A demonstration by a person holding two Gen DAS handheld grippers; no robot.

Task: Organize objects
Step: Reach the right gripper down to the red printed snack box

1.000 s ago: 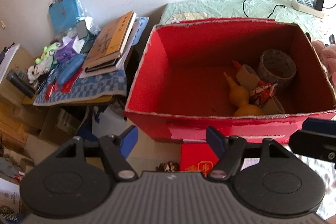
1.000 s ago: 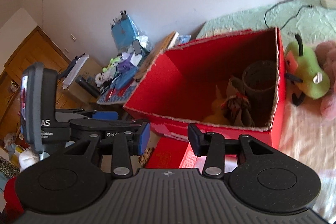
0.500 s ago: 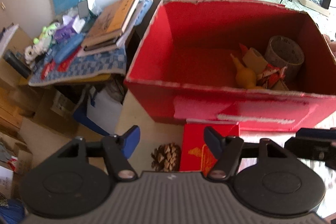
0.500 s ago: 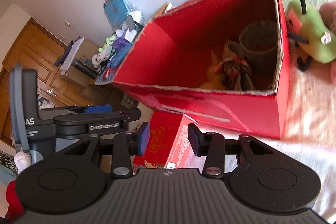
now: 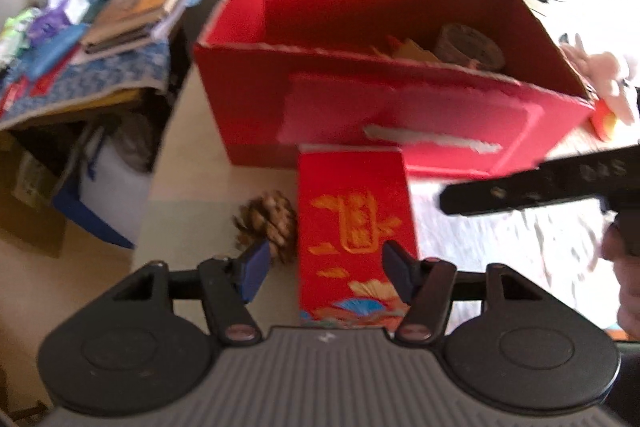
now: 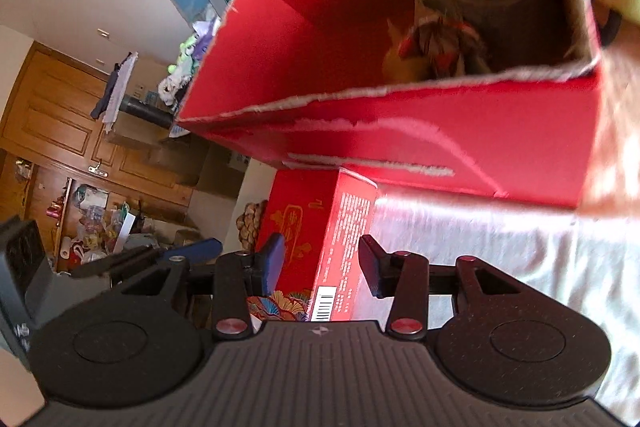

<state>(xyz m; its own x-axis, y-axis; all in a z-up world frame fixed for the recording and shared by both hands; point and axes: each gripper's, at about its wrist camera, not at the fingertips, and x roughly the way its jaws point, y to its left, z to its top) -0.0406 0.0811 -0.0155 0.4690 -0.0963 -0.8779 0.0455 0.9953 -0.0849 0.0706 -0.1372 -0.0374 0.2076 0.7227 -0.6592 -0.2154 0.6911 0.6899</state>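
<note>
dropping in: both grippers have come down from over the bin (image 5: 384, 75) to the red box (image 5: 356, 227) lying on the bed against its front wall. left gripper (image 5: 326, 267) straddles it, jaws apart and closing; right gripper (image 6: 320, 263) apart, opening, box edge between. pinecone (image 5: 268, 223) beside it. pickup looks next.
</note>
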